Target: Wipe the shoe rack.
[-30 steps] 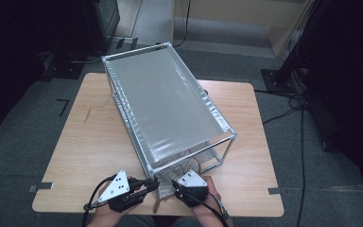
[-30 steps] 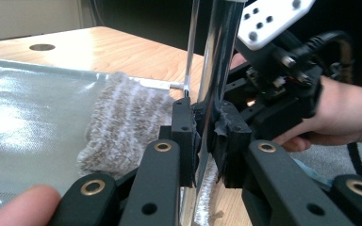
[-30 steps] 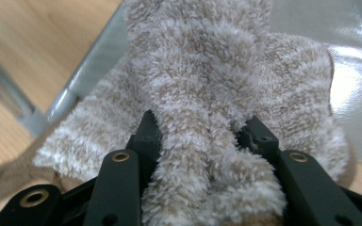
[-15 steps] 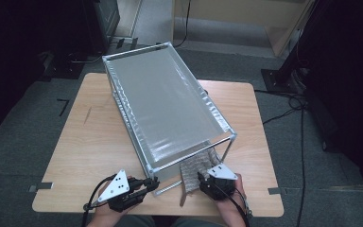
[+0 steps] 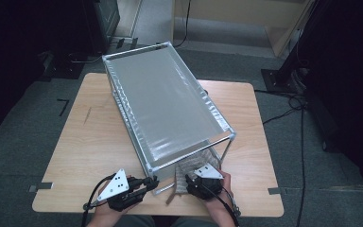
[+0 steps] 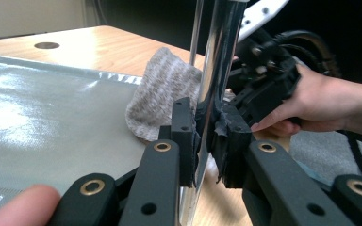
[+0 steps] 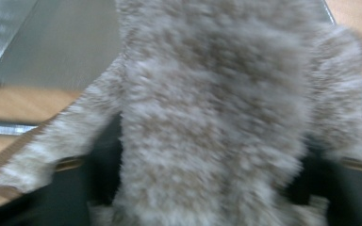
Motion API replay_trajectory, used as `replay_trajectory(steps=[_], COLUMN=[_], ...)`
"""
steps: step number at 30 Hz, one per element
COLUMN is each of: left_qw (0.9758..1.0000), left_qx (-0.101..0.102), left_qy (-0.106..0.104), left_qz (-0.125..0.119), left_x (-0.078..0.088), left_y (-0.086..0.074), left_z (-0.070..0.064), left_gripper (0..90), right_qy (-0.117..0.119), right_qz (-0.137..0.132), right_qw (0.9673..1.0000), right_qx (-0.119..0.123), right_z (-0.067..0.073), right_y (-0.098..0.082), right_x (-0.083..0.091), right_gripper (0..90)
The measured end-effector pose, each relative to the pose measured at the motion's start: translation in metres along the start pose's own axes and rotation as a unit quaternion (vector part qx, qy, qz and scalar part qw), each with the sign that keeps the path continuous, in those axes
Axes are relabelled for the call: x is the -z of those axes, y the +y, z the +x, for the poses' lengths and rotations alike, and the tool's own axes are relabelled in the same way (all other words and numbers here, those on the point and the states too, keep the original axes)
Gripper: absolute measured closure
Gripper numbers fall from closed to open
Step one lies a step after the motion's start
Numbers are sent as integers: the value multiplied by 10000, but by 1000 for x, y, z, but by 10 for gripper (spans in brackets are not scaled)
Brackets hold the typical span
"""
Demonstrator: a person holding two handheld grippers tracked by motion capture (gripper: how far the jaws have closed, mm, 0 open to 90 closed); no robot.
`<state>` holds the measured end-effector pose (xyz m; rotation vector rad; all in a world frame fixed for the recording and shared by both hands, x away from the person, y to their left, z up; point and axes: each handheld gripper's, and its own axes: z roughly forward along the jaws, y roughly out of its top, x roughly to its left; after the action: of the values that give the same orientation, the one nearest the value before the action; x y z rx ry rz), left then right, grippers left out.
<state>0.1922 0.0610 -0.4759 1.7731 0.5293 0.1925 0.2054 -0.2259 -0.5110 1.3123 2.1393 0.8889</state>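
From above, a two-tier metal rack [image 5: 165,111] stands on a wooden table [image 5: 85,142]; the left gripper [image 5: 147,183] clamps its near corner post, apparently to steady it, while the right gripper [image 5: 189,182] carries a fuzzy grey-beige sock [image 5: 192,165] into the lower shelf. Left gripper view: jaws pinched tight on the chrome post [image 6: 215,70]; sock beyond. Right gripper view: the sock [image 7: 207,113] draped between jaws that have just been closing; the grip itself hidden.

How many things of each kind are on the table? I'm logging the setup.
Metal rack: 1
Grey knitted cloth: 1
Hand-held grippers: 2, left gripper shut on a rack post, right gripper at the cloth
Total: 4
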Motion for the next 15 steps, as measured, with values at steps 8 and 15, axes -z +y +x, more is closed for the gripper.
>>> replay_trajectory(steps=[8,15], left_qw=[10000,10000], left_qx=[42,69], left_qy=[80,59], left_qz=[28,27], left_x=[-3,-5], left_y=[2,3], left_z=[1,5], left_gripper=[797,796], right_qy=[-164,-766], right_qz=[30,-132], right_qw=[9998,9942], right_qx=[-82,-743], right_z=[-22,-62], right_y=[-12,-24], right_x=[17,40], right_gripper=[628,628])
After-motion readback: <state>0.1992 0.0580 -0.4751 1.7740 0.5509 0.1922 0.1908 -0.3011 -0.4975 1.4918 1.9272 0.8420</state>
